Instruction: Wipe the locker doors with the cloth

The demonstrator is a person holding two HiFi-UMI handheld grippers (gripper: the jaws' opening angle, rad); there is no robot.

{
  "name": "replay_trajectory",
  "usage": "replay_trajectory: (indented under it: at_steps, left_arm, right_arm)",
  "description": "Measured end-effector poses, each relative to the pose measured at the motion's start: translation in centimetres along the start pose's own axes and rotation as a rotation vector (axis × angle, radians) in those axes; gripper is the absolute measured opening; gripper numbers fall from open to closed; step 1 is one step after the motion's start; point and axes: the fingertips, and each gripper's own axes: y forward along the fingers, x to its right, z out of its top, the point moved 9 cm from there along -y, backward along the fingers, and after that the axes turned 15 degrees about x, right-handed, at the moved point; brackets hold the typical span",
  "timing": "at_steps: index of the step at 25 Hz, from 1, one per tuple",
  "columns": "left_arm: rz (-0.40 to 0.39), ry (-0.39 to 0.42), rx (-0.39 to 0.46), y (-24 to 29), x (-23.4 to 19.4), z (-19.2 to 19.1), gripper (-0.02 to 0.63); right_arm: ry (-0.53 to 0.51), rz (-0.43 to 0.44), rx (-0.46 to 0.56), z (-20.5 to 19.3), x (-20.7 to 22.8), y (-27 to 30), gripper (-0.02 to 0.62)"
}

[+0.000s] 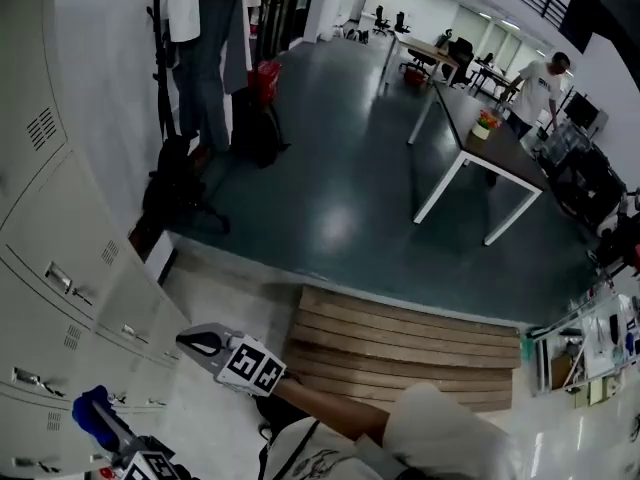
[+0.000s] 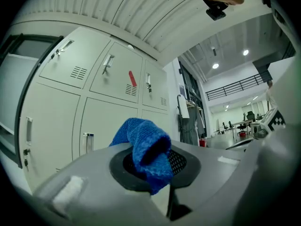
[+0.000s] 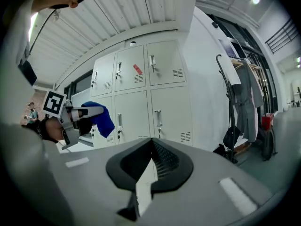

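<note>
- Head view, the grippers: the left gripper (image 1: pixel 112 430) shows low in the left corner with the blue cloth (image 1: pixel 90 410) bunched at its tip. It is near the lockers (image 1: pixel 60 258), and whether it touches them cannot be told. The right gripper (image 1: pixel 198 343) sits just to its right, tips drawn together, with its marker cube (image 1: pixel 250 365) behind them.
- Head view, the room: the pale grey lockers line the left edge with their doors shut. Wooden steps (image 1: pixel 400 343) meet a dark glossy floor (image 1: pixel 340 168). A white-legged table (image 1: pixel 480 138) stands on it with a person (image 1: pixel 535 90) beyond. A clothes rack (image 1: pixel 205 48) hung with garments stands by the wall.
- Left gripper view: the jaws are clamped on the cloth (image 2: pixel 146 142), a folded wad that sticks up from between them. Behind it are locker doors with handles and vent slots. One upper door bears a red tag (image 2: pixel 132 78), its print too small to read.
- Right gripper view: the right gripper's jaws (image 3: pixel 151 161) stand closed to a thin slit, with nothing between them. At the left a hand (image 3: pixel 47 128) holds the left gripper (image 3: pixel 96 111). The cloth (image 3: pixel 101 119) hangs from its tip in front of a lower locker door. Its cube shows a black-and-white square pattern. The red tag (image 3: pixel 138 69) sits on an upper door.
</note>
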Motion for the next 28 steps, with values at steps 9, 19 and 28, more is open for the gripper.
replay_trajectory:
  at_steps: [9,19,28]
  left_arm:
    - [0.043,0.346,0.019,14.0,1.9,-1.5,0.035]
    - [0.044,0.662,-0.017,25.4,1.0,-0.3,0.035]
    - [-0.010,0.746,-0.020,30.9,0.9,-2.8,0.037]
  right_arm:
    - [0.048,-0.035,0.126,2.4,13.8,4.6,-0.002]
    - [0.101,-0.071,0.096,1.4,19.8,11.2,-0.002]
    - [-0.110,-0.027,0.138,5.6,17.9,17.8,-0.002]
